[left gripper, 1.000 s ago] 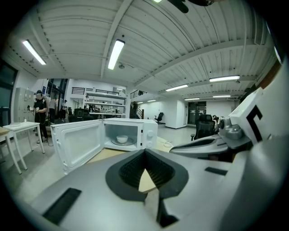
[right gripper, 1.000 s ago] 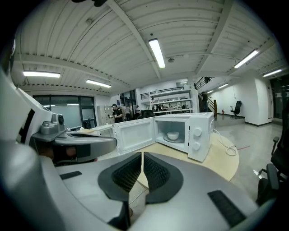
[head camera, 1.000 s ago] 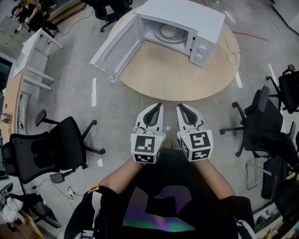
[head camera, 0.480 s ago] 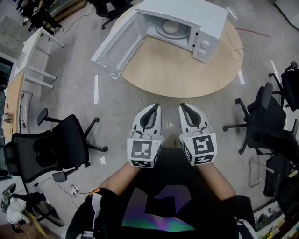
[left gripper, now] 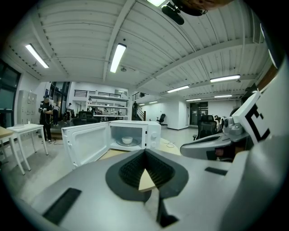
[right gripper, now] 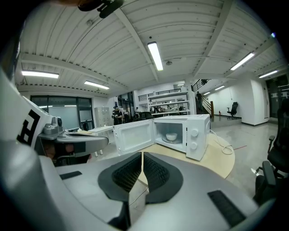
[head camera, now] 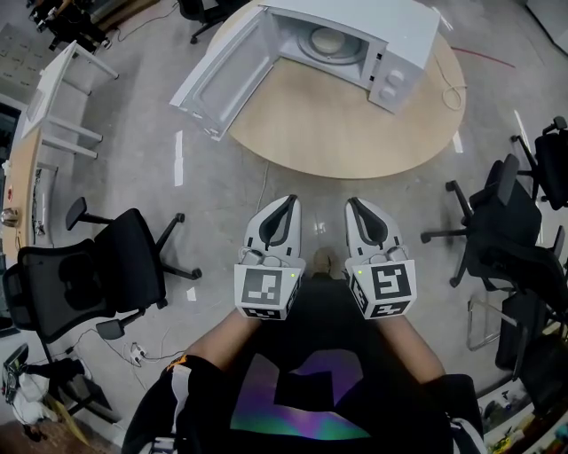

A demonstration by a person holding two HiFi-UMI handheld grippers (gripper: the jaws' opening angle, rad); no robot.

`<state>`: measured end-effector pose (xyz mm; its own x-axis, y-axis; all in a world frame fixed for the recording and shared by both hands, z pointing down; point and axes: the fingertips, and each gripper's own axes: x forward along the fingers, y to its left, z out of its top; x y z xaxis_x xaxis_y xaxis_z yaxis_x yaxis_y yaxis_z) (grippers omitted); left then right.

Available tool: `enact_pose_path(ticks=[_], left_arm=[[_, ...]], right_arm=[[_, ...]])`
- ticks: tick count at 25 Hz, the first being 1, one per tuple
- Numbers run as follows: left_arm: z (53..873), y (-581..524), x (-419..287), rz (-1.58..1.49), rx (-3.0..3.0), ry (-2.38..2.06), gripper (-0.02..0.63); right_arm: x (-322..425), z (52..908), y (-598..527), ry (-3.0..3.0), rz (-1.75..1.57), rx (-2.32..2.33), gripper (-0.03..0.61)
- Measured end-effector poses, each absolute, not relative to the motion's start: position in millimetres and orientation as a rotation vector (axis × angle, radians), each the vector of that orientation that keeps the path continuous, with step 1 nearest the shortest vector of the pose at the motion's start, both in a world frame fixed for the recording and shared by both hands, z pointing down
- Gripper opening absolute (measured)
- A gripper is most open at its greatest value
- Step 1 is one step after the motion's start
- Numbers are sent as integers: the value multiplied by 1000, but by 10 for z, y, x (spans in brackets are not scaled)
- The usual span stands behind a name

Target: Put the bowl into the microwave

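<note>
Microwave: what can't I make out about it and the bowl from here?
Bowl contents: too small in every view.
Microwave rear: cut off by the head view's top edge; both gripper views face its front.
Dials markings: too small in every view.
</note>
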<state>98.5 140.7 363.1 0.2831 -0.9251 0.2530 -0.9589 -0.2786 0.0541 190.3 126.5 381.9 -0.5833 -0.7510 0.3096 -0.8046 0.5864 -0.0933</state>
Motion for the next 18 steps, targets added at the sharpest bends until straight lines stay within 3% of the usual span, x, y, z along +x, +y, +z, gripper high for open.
enact_pose_path(ticks=[18], left_arm=[[3661, 1473, 1231, 253, 2379, -1729, 46]], right_arm=[[2066, 3824, 1427, -2601, 273, 1242, 17]])
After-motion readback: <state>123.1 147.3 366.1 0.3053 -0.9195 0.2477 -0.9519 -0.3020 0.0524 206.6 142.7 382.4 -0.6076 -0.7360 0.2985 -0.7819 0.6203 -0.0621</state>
